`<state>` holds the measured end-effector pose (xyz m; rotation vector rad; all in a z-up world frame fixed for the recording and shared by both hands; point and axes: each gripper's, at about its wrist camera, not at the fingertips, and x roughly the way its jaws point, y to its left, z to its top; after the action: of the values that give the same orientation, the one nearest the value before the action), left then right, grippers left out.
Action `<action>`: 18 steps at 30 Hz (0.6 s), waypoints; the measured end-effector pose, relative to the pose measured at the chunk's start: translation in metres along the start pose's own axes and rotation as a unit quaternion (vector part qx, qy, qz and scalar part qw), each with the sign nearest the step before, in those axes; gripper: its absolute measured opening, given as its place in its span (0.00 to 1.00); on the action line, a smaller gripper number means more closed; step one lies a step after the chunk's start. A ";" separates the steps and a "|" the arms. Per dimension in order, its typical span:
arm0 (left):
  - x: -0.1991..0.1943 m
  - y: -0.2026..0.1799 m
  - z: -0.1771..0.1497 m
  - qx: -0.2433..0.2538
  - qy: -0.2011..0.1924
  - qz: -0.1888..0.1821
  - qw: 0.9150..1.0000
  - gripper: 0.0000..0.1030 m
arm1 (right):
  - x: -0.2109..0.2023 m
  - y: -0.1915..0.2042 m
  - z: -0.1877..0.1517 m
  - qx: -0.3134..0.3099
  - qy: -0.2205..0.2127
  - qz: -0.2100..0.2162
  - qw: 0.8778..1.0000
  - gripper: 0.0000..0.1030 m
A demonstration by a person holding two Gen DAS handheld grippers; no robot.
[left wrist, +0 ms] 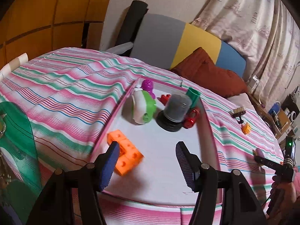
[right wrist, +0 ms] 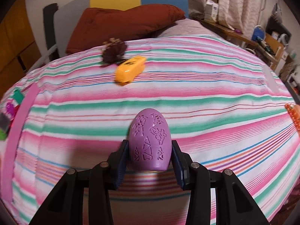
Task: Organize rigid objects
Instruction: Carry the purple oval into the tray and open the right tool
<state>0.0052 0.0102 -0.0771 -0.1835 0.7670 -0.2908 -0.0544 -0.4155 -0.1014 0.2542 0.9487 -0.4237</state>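
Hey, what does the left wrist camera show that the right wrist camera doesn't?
Only the left wrist view shows the white tray's inside: orange blocks, a green-and-white toy, a grey canister, and the open, empty left gripper.

Only the right wrist view shows the engraved pattern on the purple egg, clamped in the right gripper.

Both show the striped bedspread, the red pillow, a brush and a small orange item beside it.
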 end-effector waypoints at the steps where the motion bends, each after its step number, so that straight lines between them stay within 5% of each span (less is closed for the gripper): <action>1: -0.001 -0.003 -0.002 0.006 0.001 -0.002 1.000 0.61 | -0.002 0.007 -0.002 -0.003 0.000 0.012 1.000 0.43; 7: -0.005 -0.015 -0.015 0.045 0.004 -0.005 0.999 0.61 | -0.009 0.047 -0.007 -0.015 0.012 0.077 0.997 0.43; 18: -0.012 -0.004 -0.013 0.023 -0.003 0.001 1.000 0.61 | -0.042 0.155 -0.003 -0.105 0.005 0.198 0.975 0.43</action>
<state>-0.0128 0.0096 -0.0771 -0.1402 0.7534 -0.3047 -0.0071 -0.2663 -0.0640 0.2461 0.9179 0.0441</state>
